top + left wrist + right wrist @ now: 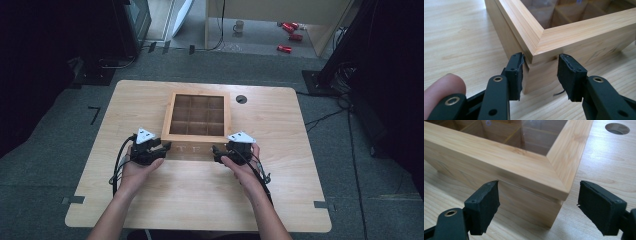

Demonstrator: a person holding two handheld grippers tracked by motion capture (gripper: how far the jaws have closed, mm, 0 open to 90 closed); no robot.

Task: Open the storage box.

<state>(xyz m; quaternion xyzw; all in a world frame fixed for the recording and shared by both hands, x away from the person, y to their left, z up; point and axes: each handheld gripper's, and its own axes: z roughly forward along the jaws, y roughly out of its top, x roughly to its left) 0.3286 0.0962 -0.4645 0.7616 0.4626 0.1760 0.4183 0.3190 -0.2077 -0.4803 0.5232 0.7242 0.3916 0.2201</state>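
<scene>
Jaws on the left gripper [541,75] are sitting apart, straddling the near left corner of the wooden tea box [564,37], one pad right up against the side wall and the other just off the front face, so nothing's clamped yet. Jaws on the right gripper [537,207] are spread even wider, framing the near right corner of the same box with clear gaps on both sides.

From the high view, the left gripper [166,148] and right gripper [216,151] are both pointing inward at the box's front corners, each one being held in a hand coming up from the bottom edge, cables trailing back along the wrists. The tea box [197,122] is sitting flat around the middle of the light wooden table [200,200], lid down, with a glass window showing a grid of compartments inside. A round cable hole [241,99] is sitting in the tabletop just past the box's far right corner.
</scene>
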